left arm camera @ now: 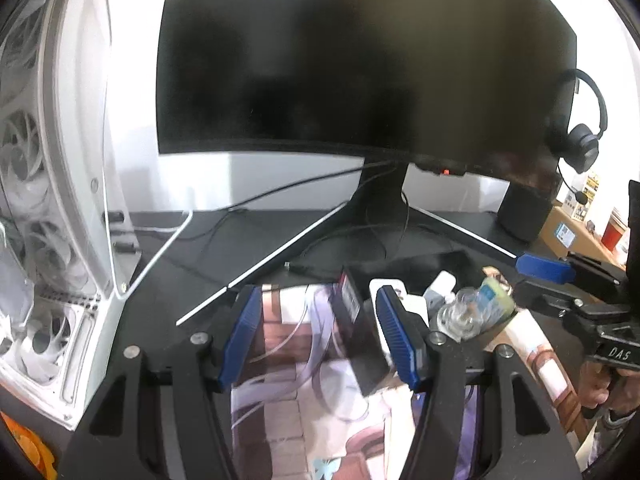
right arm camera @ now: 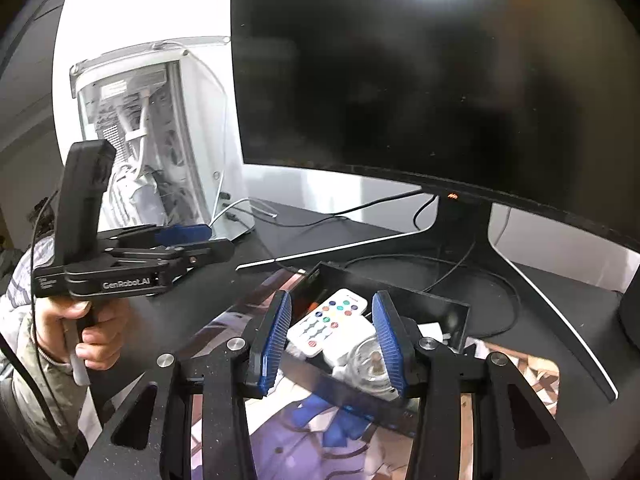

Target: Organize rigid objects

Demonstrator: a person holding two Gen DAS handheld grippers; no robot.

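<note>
Fingers of the left gripper (left arm camera: 320,332) stand apart in the left wrist view with nothing clamped between the blue pads, poised over a printed mat (left arm camera: 288,408) on the black bench (left arm camera: 192,248). Just ahead sits a black tray (left arm camera: 362,336) with a white remote (left arm camera: 386,284), a clear glass bottle (left arm camera: 460,316) and other small pieces inside. Behind it a dark monitor (left arm camera: 360,60) stands on its stand, a white computer case (left arm camera: 52,200) to the left and a headset (left arm camera: 582,136) hanging at the right. The right gripper (left arm camera: 544,268) shows at the right edge.

Right wrist view: the right gripper's (right arm camera: 332,340) fingers are released too, holding nothing, above the tray (right arm camera: 448,304). The remote (right arm camera: 328,320) with coloured buttons lies in it, the bottle (right arm camera: 366,364) touching beside it. A hand (right arm camera: 86,332) holds the left gripper (right arm camera: 192,240) at the left.
</note>
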